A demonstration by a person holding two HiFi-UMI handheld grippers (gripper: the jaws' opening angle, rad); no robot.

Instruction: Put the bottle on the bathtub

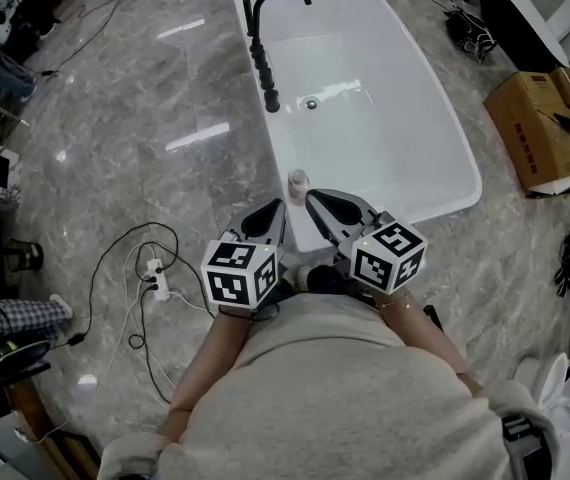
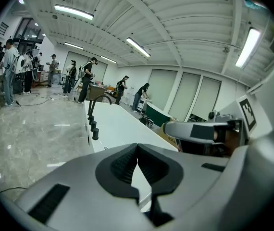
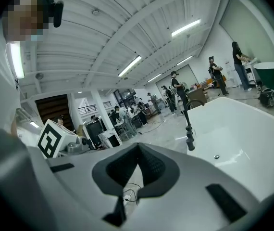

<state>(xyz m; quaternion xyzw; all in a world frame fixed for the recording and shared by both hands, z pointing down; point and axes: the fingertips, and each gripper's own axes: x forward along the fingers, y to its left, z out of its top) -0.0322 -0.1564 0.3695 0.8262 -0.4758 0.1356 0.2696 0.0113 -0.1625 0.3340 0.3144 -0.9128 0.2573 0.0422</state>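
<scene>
White bathtub [image 1: 405,138] carries the small pale bottle [image 1: 298,180], upright on the rim at its near-left corner. Left gripper [image 1: 270,218] and right gripper [image 1: 325,208] are both pressed together and empty. The bottle stands just ahead, between their tips; the right gripper appears marginally nearer.

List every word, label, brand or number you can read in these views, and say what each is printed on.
No readable text anywhere.
Cardboard box: any print is too blurred to read.
Bottle on the bathtub rim: too small to show a label.
Marker cubes: square code patterns only, no letters.
</scene>
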